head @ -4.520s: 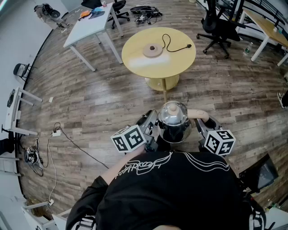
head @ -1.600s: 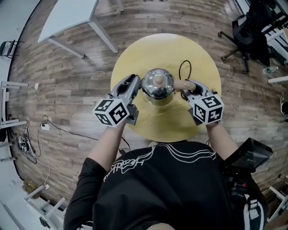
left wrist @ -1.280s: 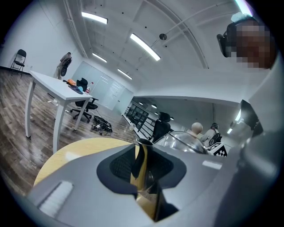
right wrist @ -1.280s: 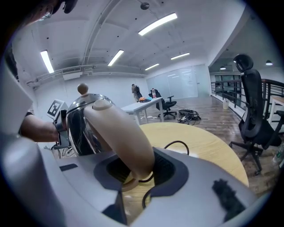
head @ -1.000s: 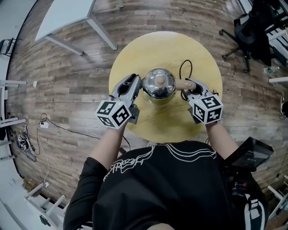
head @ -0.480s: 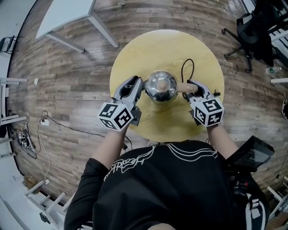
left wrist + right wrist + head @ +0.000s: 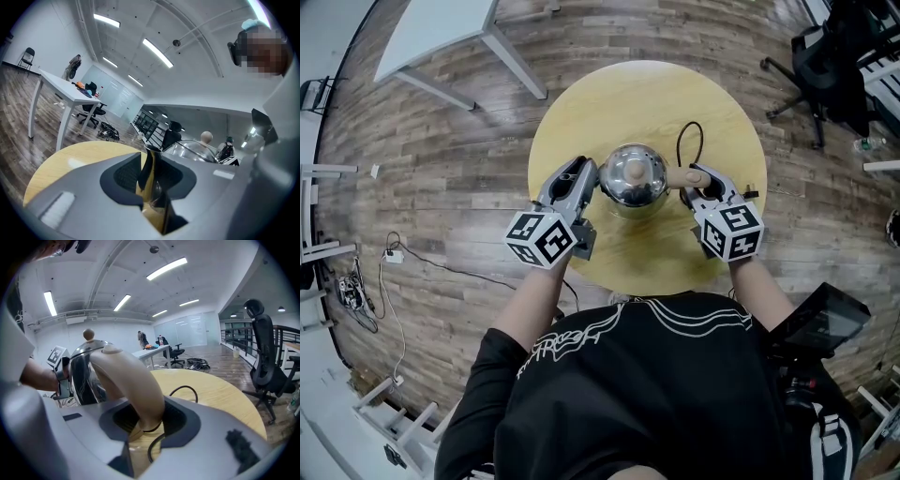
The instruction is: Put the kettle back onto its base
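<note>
The chrome kettle [image 7: 630,180] with a beige knob stands at the middle of the round yellow table [image 7: 647,94]. Its base is hidden under it; only the black cord [image 7: 686,141] curls out behind. My right gripper [image 7: 698,178] is shut on the curved beige handle [image 7: 131,380], which fills its jaws [image 7: 143,420]. My left gripper [image 7: 581,171] lies against the kettle's left side. Its jaws are nearly together, and a dark shiny part of the kettle sits in the narrow gap [image 7: 150,183]. The kettle's dome [image 7: 192,147] shows just right of that gripper.
A white desk [image 7: 441,37] stands on the wood floor at the top left, and a black office chair [image 7: 825,56] at the top right. Cables and a power strip [image 7: 356,300] lie on the floor at the left. The person stands at the table's near edge.
Since 4.5 s ago the kettle was carried from over the floor to the table's middle. Over the last second it and both grippers have barely shifted.
</note>
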Available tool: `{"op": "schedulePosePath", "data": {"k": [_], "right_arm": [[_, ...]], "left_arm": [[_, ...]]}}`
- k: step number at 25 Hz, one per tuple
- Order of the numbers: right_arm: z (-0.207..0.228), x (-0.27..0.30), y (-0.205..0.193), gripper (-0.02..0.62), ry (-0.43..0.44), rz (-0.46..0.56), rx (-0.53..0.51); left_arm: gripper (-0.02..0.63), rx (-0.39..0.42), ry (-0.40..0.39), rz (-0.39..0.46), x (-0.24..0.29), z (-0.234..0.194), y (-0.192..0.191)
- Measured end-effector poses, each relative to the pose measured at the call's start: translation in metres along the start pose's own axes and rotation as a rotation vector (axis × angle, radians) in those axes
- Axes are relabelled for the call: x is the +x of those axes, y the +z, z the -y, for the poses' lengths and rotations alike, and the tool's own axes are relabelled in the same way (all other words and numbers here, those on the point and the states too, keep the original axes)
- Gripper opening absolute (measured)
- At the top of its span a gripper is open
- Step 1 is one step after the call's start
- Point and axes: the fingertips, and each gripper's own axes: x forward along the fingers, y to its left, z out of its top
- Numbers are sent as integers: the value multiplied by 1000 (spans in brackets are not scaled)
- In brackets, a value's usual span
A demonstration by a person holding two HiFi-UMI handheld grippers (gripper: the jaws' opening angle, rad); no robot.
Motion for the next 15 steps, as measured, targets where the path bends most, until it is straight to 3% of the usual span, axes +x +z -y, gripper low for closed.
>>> {"op": "schedulePosePath", "data": {"k": [3,8,12,15], "right_arm": [[0,-3,-1,126,-11,-5,23],[0,-10,-5,190,-30,-3,28],[10,-12,-4,193,-48,20,47],[-3,-32,-1,193,-75,33,60]], "left_arm": [[73,-11,18,-4,-2,-2,0],[188,-34,35,11,-6,-8,5],[252,-62,6,32,2,-11,8],[261,-75,21,45,-23,-7,12]]}}
